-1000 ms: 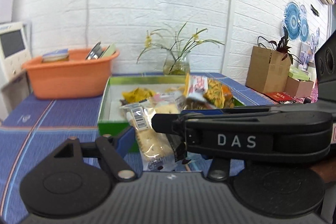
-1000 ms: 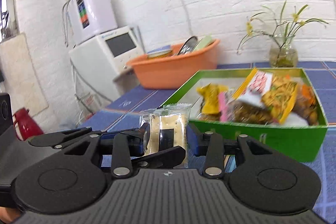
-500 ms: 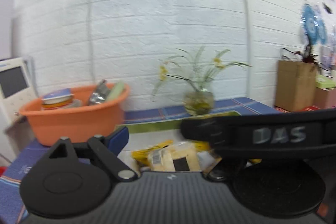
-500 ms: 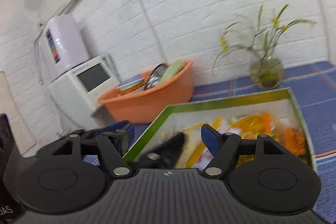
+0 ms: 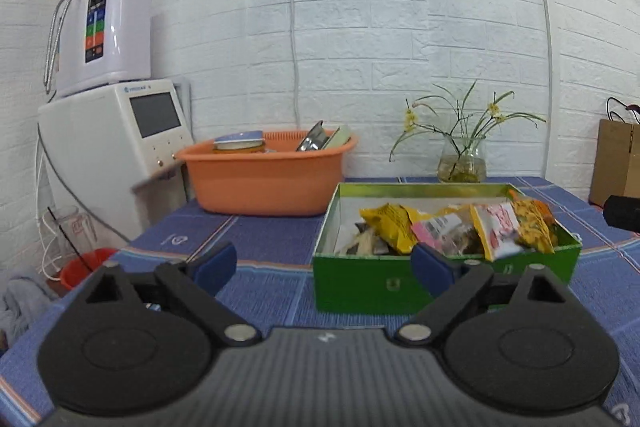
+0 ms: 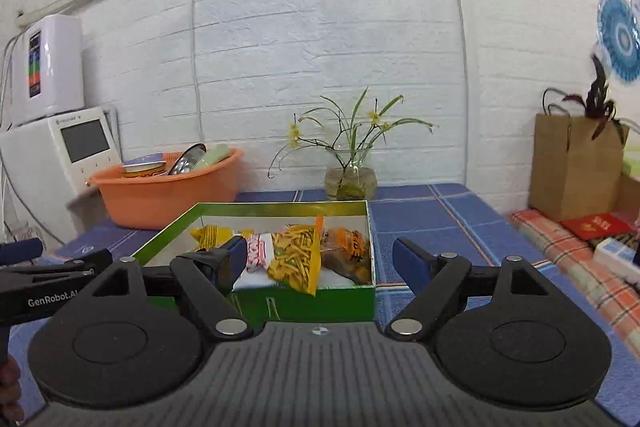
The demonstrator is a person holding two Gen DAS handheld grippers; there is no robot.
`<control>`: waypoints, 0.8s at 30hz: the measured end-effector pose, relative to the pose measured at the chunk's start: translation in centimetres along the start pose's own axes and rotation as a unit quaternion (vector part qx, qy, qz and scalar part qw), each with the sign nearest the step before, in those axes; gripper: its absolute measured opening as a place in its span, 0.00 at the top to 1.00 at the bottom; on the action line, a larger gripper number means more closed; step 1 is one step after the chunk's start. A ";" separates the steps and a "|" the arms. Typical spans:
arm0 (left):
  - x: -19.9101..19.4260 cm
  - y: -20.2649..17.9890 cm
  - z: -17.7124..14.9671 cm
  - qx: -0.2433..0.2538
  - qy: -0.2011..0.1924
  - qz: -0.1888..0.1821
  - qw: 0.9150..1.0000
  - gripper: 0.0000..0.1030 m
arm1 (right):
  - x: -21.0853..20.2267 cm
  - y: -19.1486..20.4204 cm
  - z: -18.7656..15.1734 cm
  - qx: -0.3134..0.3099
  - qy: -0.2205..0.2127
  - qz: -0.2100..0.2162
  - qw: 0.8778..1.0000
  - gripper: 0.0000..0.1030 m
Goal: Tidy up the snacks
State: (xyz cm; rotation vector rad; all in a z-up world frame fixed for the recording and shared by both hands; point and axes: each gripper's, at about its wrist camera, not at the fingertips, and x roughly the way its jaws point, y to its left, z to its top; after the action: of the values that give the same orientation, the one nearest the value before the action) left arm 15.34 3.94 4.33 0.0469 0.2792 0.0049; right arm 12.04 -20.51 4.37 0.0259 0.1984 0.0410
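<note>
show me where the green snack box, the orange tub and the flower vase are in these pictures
green snack box [image 6: 320, 301], right wrist view, on its front wall
orange tub [image 5: 264, 183], left wrist view, on its front side
flower vase [image 6: 351, 183], right wrist view, on the glass body

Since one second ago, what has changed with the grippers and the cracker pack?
The right gripper let go of the cracker pack and now stands open and empty, pulled back from the box. The left gripper is open too. The pack cannot be told apart among the snacks. Box and basin stayed.
</note>
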 end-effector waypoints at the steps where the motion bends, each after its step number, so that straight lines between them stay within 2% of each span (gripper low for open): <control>1: -1.2 -0.3 -0.5 0.001 -0.003 0.008 1.000 0.10 | -1.3 -0.1 -0.5 0.001 -0.004 0.001 1.000 0.00; 4: -4.3 -1.0 -1.7 0.013 -0.011 0.011 1.000 0.10 | -3.7 -0.6 -1.5 0.038 0.017 -0.001 0.999 0.00; 7: -6.0 -1.2 -1.8 0.008 0.007 -0.008 1.000 0.10 | -4.0 -0.7 -1.8 0.061 0.085 -0.005 0.994 0.00; 9: -6.6 -1.2 -2.0 0.001 0.026 -0.005 1.000 0.10 | -4.2 -0.5 -1.9 0.063 0.102 -0.020 0.993 0.00; 12: -7.2 -1.1 -2.6 -0.004 0.050 0.012 0.999 0.10 | -5.5 0.7 -2.4 0.041 0.104 -0.047 0.993 0.00; 16: -8.6 -0.8 -3.3 0.000 0.048 0.033 0.998 0.10 | -6.8 1.5 -2.9 0.026 0.092 -0.069 0.993 0.00; 24: -10.3 0.0 -2.9 -0.001 0.045 0.010 0.999 0.10 | -8.5 2.8 -3.1 0.011 0.071 -0.059 0.996 0.00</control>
State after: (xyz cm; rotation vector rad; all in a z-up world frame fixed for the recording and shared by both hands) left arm 4.61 3.91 4.35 0.0469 0.3682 0.0273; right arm 3.04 -18.01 3.08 0.0336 0.3413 -0.0765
